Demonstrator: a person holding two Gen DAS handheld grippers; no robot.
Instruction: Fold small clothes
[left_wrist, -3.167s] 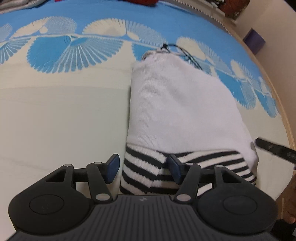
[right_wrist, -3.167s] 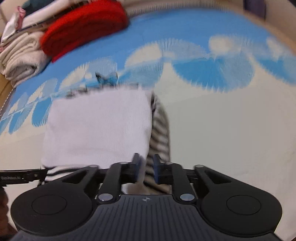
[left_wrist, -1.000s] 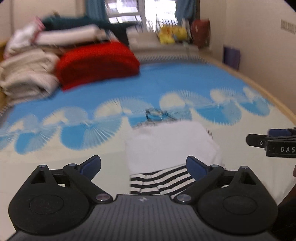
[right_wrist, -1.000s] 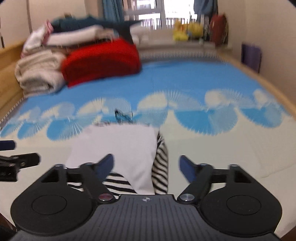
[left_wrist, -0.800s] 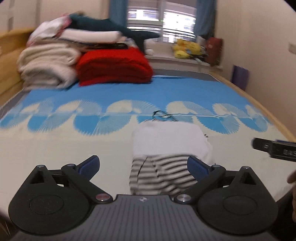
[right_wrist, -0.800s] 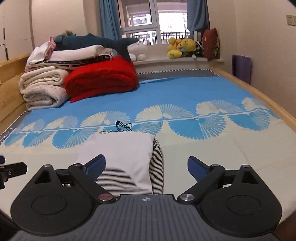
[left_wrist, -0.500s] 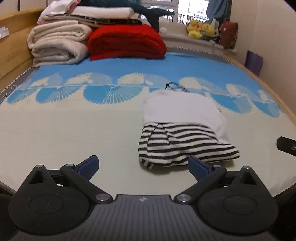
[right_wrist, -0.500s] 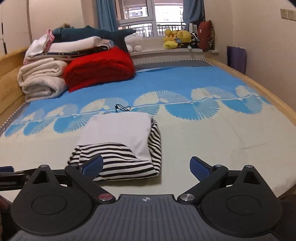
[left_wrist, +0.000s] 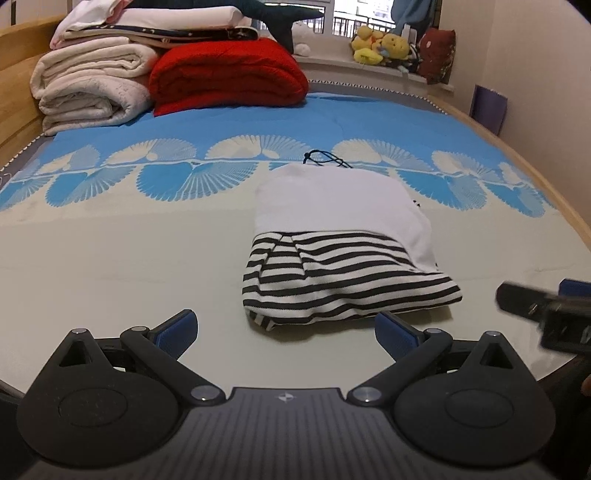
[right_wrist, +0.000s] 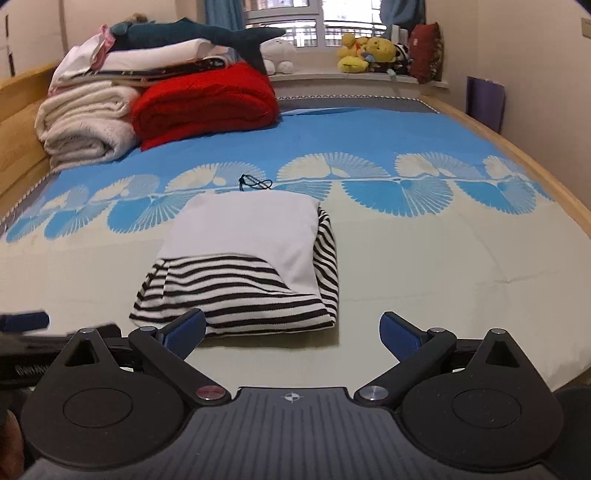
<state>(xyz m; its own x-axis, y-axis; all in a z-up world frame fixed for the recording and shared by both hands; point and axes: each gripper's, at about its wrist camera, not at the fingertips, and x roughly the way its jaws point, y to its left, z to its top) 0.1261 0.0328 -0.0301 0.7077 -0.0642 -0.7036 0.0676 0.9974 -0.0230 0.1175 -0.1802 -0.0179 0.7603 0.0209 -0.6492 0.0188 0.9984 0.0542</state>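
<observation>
A folded garment (left_wrist: 343, 236), white with a black-and-white striped part at its near end, lies flat on the bed; it also shows in the right wrist view (right_wrist: 243, 266). A black cord (left_wrist: 325, 158) lies at its far edge. My left gripper (left_wrist: 286, 330) is open and empty, pulled back short of the garment's near edge. My right gripper (right_wrist: 291, 330) is open and empty, also just short of the garment. Neither touches the cloth. The right gripper's fingers (left_wrist: 535, 299) show at the right edge of the left wrist view.
The bed (left_wrist: 110, 251) has a cream and blue fan-patterned cover. Folded white blankets (left_wrist: 88, 92) and a red blanket (left_wrist: 229, 74) are stacked at the far left. Plush toys (right_wrist: 369, 51) sit on the windowsill. A wooden bed rim (right_wrist: 535, 166) runs along the right.
Both grippers let go of the folded garment, opened wide and drew back toward the near bed edge. The garment stays folded in place.
</observation>
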